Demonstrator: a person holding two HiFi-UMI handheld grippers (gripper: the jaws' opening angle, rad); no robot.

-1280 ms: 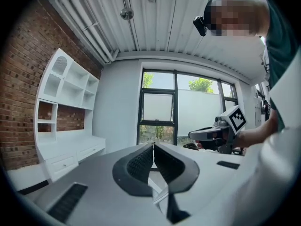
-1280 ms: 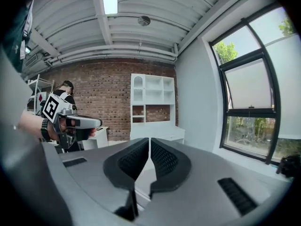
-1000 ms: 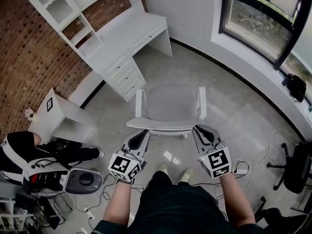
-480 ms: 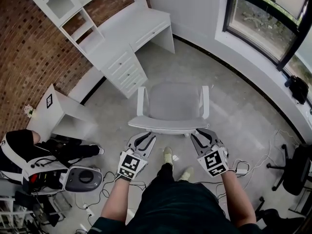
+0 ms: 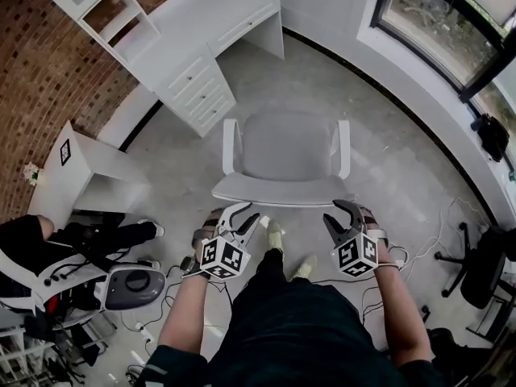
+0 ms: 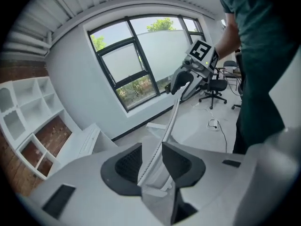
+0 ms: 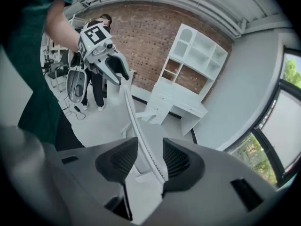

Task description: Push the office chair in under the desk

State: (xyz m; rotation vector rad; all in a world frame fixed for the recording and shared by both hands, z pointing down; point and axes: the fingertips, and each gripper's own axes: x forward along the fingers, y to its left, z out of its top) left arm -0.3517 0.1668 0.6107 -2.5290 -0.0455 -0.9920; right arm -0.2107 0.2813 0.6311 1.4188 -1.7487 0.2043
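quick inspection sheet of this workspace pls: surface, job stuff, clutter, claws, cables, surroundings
surface: grey concrete floor
job's things: white office chair stands apart from the white desk, not yet pushed under
clutter: grey machine, white side table, black chair
claws: left claw and right claw open, jaws have just been opening, backrest edge between each pair
cables: white leads on floor at right, more at left
surroundings: brick wall, window, another person at left

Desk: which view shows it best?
Head view: the desk shows from above, drawers and all, beyond the office chair. The right gripper view shows it small and far; the left gripper view catches only a part.
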